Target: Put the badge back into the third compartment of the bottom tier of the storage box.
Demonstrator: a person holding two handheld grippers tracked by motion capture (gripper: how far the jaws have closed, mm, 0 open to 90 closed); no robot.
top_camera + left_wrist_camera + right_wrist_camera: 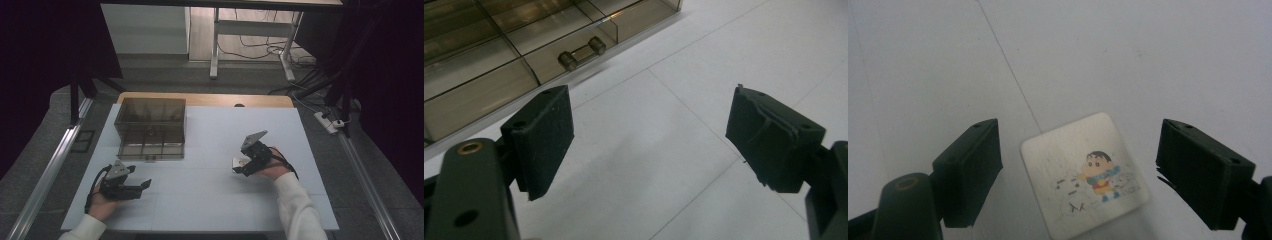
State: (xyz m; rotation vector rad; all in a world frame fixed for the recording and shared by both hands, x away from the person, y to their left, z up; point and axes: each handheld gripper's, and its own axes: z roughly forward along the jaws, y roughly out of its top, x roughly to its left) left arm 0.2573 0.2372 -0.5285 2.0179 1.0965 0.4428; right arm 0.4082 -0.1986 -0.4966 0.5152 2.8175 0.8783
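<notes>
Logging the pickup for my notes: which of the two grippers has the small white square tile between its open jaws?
The right gripper: the white square cartoon-printed tile lies between its jaws. The left gripper has bare white table between its jaws.

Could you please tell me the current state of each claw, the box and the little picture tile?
Left claw: open, holding nothing, above the table.
Right claw: open, jaws either side of the tile, not gripping.
Picture tile: flat on the table, picture up.
Smoky clear box: shut, compartments look empty.
</notes>
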